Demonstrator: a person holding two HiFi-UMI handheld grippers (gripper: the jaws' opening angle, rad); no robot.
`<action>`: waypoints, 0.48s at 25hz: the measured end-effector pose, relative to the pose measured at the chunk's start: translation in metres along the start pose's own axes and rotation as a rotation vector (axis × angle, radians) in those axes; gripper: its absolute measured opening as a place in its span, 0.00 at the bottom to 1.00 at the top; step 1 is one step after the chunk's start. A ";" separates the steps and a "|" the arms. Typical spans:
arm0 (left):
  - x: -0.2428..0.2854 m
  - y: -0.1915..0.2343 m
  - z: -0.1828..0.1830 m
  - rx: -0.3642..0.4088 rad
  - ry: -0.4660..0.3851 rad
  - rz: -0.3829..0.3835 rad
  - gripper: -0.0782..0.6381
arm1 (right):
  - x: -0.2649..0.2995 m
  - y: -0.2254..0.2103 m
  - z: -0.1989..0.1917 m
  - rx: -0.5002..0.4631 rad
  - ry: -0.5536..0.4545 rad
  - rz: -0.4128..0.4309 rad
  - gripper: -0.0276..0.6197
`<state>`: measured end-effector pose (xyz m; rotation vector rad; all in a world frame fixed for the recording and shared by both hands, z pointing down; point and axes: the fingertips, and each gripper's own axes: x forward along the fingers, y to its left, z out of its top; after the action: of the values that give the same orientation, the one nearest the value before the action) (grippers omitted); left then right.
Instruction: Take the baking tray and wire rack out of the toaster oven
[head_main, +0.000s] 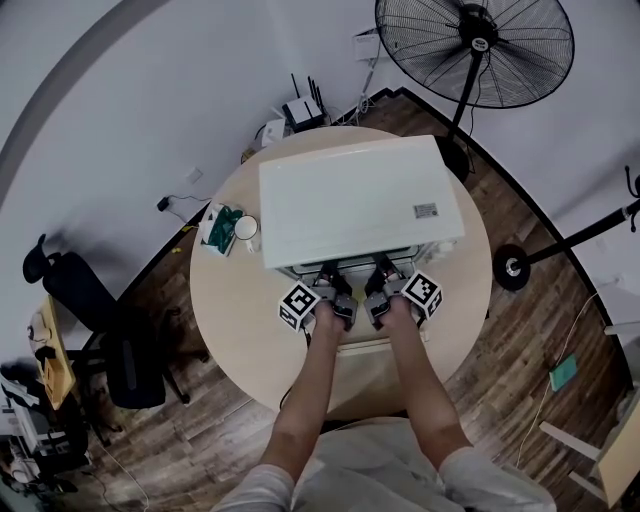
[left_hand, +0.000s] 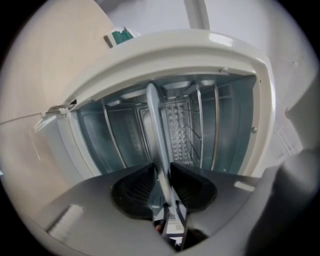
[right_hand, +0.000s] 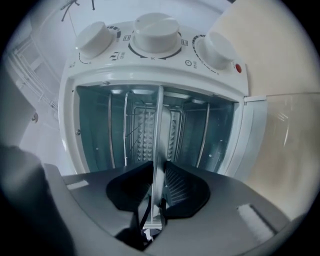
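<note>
Reaching into the open front of the white toaster oven (head_main: 360, 200), both grippers are clamped on one thin metal sheet, the baking tray (left_hand: 152, 115). Each gripper view shows the tray only edge-on, as a pale strip running from the jaws back into the cavity. The left hand-held gripper (left_hand: 161, 172) has its jaws drawn to a narrow gap, with the ribbed pads pressed on either face of the tray's front rim. The right hand-held gripper (right_hand: 157, 170) pinches that same rim in the same way. The tray sits inside the oven with its rim at the mouth, and its flat surface cannot be seen from either gripper. Beside it, on the side away from the door, a few fine crossing wires look like the wire rack (left_hand: 192, 127), though they are too thin and too deep in the cavity to trace. Both gripper views are rolled onto their sides. The glass door (right_hand: 285, 130) lies at 3 o'clock in the right gripper view, with three knobs (right_hand: 155, 30) at 12 o'clock. From the head view the oven's top hides the tray, the rack and most of the jaws, and the forearms cover much of the lowered door. The oven stands toward 12 o'clock on the round desk (head_main: 240, 320). A green packet (head_main: 220, 225) lies at the oven's 9 o'clock. A floor fan (head_main: 475, 45) at 1 o'clock is cut off by the frame edge.
</note>
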<state>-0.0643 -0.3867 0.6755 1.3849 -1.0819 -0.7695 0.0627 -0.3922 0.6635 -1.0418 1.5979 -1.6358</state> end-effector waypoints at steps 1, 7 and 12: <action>-0.002 0.001 -0.001 -0.012 -0.002 0.000 0.30 | -0.003 0.000 -0.001 0.001 0.001 -0.002 0.17; -0.015 0.005 -0.008 -0.055 -0.001 0.004 0.30 | -0.016 -0.003 -0.007 0.004 -0.001 -0.002 0.17; -0.025 0.005 -0.014 -0.068 0.005 0.005 0.30 | -0.026 -0.003 -0.011 0.004 0.002 0.000 0.16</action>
<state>-0.0614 -0.3580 0.6789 1.3256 -1.0455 -0.7922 0.0662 -0.3635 0.6635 -1.0392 1.5953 -1.6394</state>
